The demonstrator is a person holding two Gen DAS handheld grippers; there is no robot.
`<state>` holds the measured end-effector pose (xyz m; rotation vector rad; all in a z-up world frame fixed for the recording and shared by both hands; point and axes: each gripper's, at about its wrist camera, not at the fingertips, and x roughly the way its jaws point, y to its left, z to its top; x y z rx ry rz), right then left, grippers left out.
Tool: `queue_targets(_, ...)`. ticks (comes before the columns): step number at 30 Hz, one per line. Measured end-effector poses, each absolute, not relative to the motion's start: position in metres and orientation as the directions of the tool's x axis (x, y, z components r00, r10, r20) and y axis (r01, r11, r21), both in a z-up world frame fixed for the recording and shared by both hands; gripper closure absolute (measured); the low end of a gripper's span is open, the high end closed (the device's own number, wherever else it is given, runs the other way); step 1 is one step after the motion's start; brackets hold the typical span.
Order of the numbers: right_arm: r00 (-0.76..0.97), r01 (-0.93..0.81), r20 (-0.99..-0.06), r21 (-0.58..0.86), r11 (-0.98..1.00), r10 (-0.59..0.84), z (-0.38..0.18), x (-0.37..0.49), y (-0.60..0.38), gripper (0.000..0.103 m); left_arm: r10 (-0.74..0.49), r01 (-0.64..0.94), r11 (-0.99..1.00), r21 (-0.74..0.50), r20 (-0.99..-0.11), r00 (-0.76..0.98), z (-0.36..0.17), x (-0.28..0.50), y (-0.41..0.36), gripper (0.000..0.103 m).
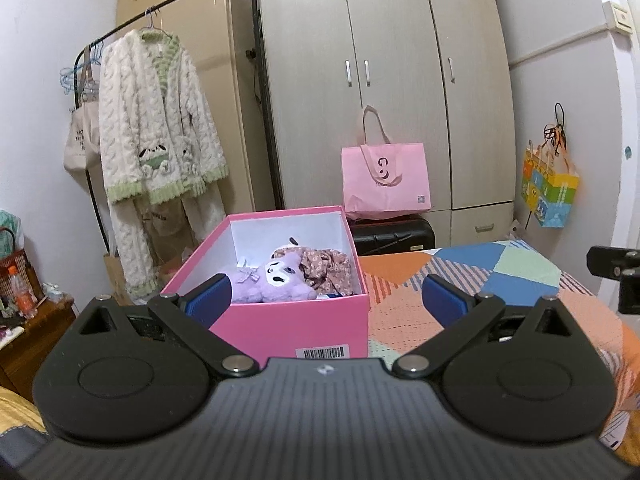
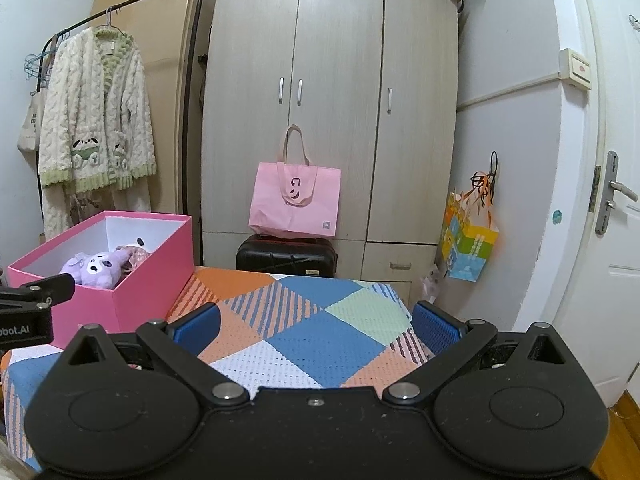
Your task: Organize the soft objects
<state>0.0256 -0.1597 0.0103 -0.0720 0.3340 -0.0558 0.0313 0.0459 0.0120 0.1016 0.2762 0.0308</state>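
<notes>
A pink box (image 1: 280, 328) stands open on the patchwork bedspread (image 1: 404, 304). Inside lie a purple plush toy (image 1: 276, 280), a floral cloth (image 1: 328, 270) and a white plush partly hidden behind them. My left gripper (image 1: 326, 294) is open and empty, just in front of the box. The box also shows in the right wrist view (image 2: 156, 276) at the left, with the purple plush (image 2: 98, 268) inside. My right gripper (image 2: 316, 326) is open and empty over the bedspread (image 2: 304, 328), to the right of the box.
A wardrobe (image 2: 332, 100) stands behind the bed, with a pink tote bag (image 2: 296, 200) on a black suitcase (image 2: 286, 258). A fluffy robe (image 1: 156, 120) hangs on a rack at left. A colourful gift bag (image 2: 468, 240) hangs by the white door (image 2: 608, 200).
</notes>
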Motion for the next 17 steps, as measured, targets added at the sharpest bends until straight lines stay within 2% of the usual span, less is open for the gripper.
queue_targets(17,0.938,0.041,-0.339,-0.089,0.995,-0.069,0.0080,0.0280,-0.1600,0.000,0.021,-0.006,0.999,0.051,-0.300,0.954,0.0121,0.0307,0.0506,0.000)
